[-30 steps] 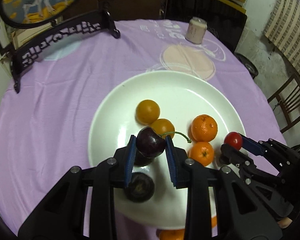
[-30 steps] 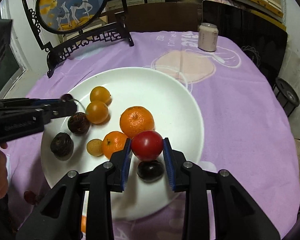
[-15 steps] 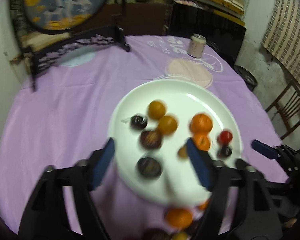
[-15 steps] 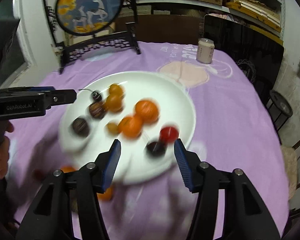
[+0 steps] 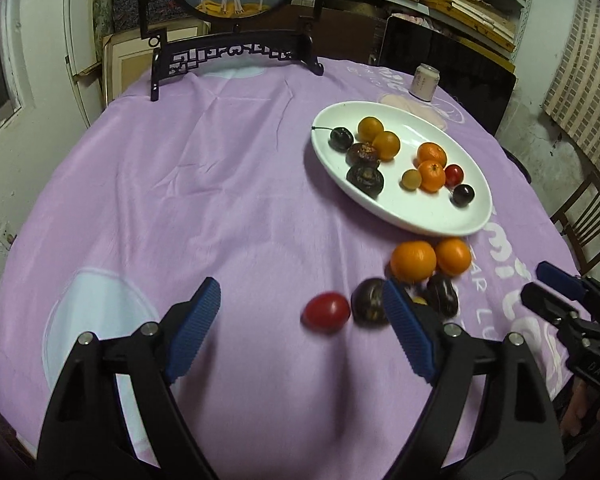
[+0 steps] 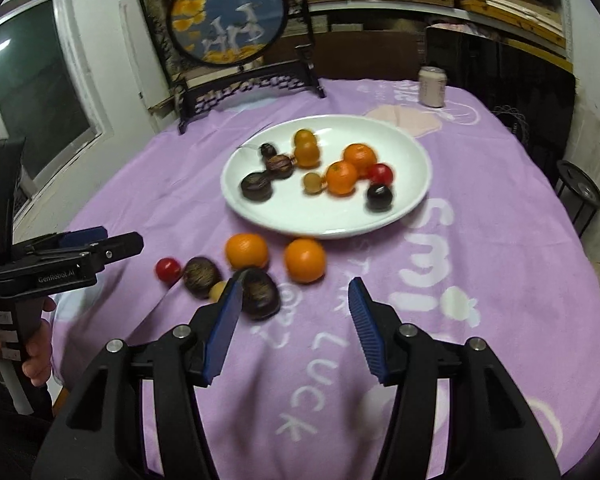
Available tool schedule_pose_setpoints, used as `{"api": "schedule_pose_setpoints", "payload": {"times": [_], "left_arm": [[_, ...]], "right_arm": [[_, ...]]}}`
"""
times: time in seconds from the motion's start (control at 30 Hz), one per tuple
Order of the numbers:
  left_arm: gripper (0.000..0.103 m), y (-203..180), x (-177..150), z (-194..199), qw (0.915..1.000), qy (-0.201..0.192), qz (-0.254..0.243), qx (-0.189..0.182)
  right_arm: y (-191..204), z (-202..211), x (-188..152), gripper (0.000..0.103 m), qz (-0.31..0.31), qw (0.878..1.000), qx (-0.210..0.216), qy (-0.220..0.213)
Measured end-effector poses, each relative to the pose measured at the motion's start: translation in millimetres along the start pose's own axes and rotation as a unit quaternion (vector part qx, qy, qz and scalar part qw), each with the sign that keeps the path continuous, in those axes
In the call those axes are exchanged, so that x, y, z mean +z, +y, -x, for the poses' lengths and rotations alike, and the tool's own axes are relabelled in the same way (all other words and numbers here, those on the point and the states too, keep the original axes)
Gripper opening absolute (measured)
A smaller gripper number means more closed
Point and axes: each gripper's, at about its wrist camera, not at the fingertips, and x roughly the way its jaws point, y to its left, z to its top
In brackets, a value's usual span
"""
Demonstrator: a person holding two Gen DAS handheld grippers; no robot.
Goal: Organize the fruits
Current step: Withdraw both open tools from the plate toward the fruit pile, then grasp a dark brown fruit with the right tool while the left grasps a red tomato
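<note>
Left hand-held gripper point(image 5: 302, 330) jaws wide apart, empty, over the purple surface point(image 5: 180, 200); red tomato point(image 5: 326, 313) lies between them. Right hand-held gripper point(image 6: 294, 322) also apart, holding nothing. White plate point(image 6: 414, 196) of fruit at 12 o'clock of right view. Loose oranges point(image 6: 304, 260) just at its 6 o'clock rim, dark fruit point(image 6: 259, 293) beside them.

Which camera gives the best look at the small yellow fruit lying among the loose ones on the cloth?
The right wrist view: the small yellow fruit shows there beside the gripper's left finger, between two dark fruits, slightly blurred. In the left wrist view only a sliver of it peeks out behind that gripper's right finger.
</note>
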Motion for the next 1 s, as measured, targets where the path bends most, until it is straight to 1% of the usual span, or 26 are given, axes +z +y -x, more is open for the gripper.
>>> {"api": "schedule_pose_setpoints", "payload": {"times": [0.1,0.17,0.2,0.3,0.37,0.43,0.5,0.53,0.57,0.67,0.77,0.87,1.0], "left_arm": [[0.085,9,-9,4,1.0000,0.001,0.000,0.001],[0.085,15,-14,8,1.0000,0.001,0.002,0.001],[0.085,18,-15,10,1.0000,0.001,0.004,0.001],[0.085,31,-21,15,0.9999,-0.002,0.011,0.007],[0.085,40,-25,19,0.9998,-0.002,0.018,0.008],[0.085,46,-28,19,0.9997,0.000,0.022,0.007],[0.085,50,-29,19,0.9997,0.002,0.025,0.004],[0.085,51,-30,19,0.9997,0.003,0.026,0.003],[0.085,52,-30,18,0.9997,0.003,0.025,0.002],[0.085,53,-30,18,0.9996,0.003,0.026,0.003],[0.085,54,-30,17,0.9996,0.004,0.026,0.004],[0.085,50,-29,16,0.9998,0.005,0.020,0.000],[0.085,42,-28,9,0.9998,0.015,0.012,-0.001]], "right_arm": [[14,-12,-6,0.056,0.013,1.000,0.015,0.021],[23,-21,-6,0.056,0.017,0.999,0.024,0.026],[25,-25,-6,0.056,0.019,0.999,0.022,0.027],[32,-38,-3,0.056,0.034,0.999,-0.005,0.032],[34,-47,-3,0.056,0.036,0.998,-0.003,0.043],[34,-56,-3,0.051,0.028,0.998,-0.003,0.047],[30,-64,-3,0.044,0.021,0.998,-0.004,0.056],[28,-67,-5,0.043,0.013,0.998,-0.003,0.059],[24,-67,-5,0.043,0.002,0.999,0.000,0.052],[20,-66,-5,0.037,-0.008,0.999,0.002,0.048],[25,-59,-4,0.024,0.007,0.999,-0.004,0.048],[27,-56,-5,0.024,0.013,0.998,-0.006,0.059],[27,-63,-1,0.024,0.017,0.999,-0.014,0.049]]}}
